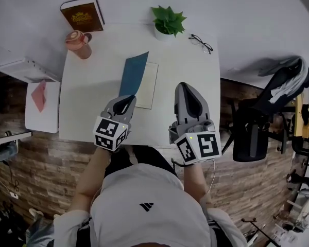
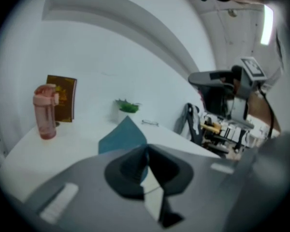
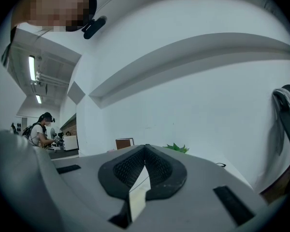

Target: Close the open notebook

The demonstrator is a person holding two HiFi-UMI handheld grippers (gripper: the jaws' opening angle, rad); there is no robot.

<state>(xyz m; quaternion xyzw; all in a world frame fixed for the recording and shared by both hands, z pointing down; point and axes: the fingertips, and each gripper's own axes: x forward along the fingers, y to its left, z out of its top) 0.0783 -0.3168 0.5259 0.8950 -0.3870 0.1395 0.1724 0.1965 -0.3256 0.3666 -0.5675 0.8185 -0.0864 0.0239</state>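
Note:
The notebook lies mid-table with its cream page [image 1: 148, 84] facing up and its blue cover [image 1: 133, 75] lifted off the table, standing tilted over the left half. My left gripper [image 1: 129, 99] is at the cover's near edge, shut on it. In the left gripper view the blue cover [image 2: 122, 138] rises right behind the closed tips of my left gripper [image 2: 146, 149], and a strip of blue shows between them. My right gripper [image 1: 188, 86] hovers to the right of the notebook, apart from it. Its jaws are shut with nothing in them, as the right gripper [image 3: 145, 148] view shows.
On the white table [image 1: 87, 96] a pink bottle [image 1: 78, 42] and a brown book [image 1: 83, 14] stand at the far left, a potted plant [image 1: 168, 22] and glasses [image 1: 201, 43] at the back. A chair draped with clothes [image 1: 268, 112] stands right; a low shelf [image 1: 41, 104] stands left.

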